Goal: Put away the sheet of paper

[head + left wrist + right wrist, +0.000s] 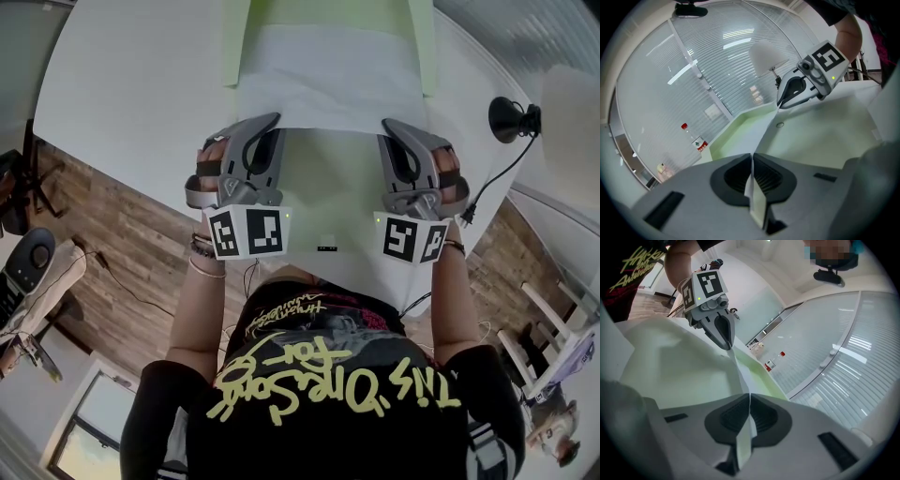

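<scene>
A white sheet of paper [323,80] lies over an open pale green folder [330,178] on the round white table [131,84]. My left gripper [273,120] is shut on the sheet's near left corner, and my right gripper [388,125] is shut on its near right corner. In the left gripper view the paper's edge [765,129] runs from the closed pads [765,174] up to the right gripper [780,104]. In the right gripper view the paper [740,373] stretches from the closed pads [736,417] to the left gripper [728,347].
A black lamp-like object [514,118] with a cable stands at the table's right edge. A small black device [326,248] sits at the near edge by the person's body. Beyond the table are a glass wall with blinds [717,70] and a red-capped bottle [685,126].
</scene>
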`<state>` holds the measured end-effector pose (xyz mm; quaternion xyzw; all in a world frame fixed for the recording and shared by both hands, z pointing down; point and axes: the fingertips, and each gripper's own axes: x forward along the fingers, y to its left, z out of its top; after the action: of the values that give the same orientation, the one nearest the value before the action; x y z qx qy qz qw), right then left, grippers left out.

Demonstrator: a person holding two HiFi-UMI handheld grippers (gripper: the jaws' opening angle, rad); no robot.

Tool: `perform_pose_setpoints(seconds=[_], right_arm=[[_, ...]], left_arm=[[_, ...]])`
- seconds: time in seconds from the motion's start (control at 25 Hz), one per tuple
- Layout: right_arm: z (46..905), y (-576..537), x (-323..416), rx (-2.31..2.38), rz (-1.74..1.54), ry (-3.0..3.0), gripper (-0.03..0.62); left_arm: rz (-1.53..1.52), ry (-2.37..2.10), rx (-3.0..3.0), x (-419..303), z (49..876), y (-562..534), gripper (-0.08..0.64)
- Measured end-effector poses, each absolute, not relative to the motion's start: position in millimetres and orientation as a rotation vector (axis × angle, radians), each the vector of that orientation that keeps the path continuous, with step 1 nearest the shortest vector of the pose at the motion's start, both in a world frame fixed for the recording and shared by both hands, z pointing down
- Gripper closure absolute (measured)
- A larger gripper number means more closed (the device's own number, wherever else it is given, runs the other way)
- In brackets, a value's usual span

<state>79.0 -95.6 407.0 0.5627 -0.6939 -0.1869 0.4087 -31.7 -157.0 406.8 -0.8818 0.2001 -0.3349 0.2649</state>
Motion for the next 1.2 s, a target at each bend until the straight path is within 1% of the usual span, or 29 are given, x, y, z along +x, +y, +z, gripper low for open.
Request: perform_pose_setpoints(seconds=[1.2], right_arm=[[400.7,-114.8,89.4,1.429,-0.508,-1.730,0.584]], left_arm=[[-0.906,0.578,-2.345,-24.8,404.6,-173.7,0.548]])
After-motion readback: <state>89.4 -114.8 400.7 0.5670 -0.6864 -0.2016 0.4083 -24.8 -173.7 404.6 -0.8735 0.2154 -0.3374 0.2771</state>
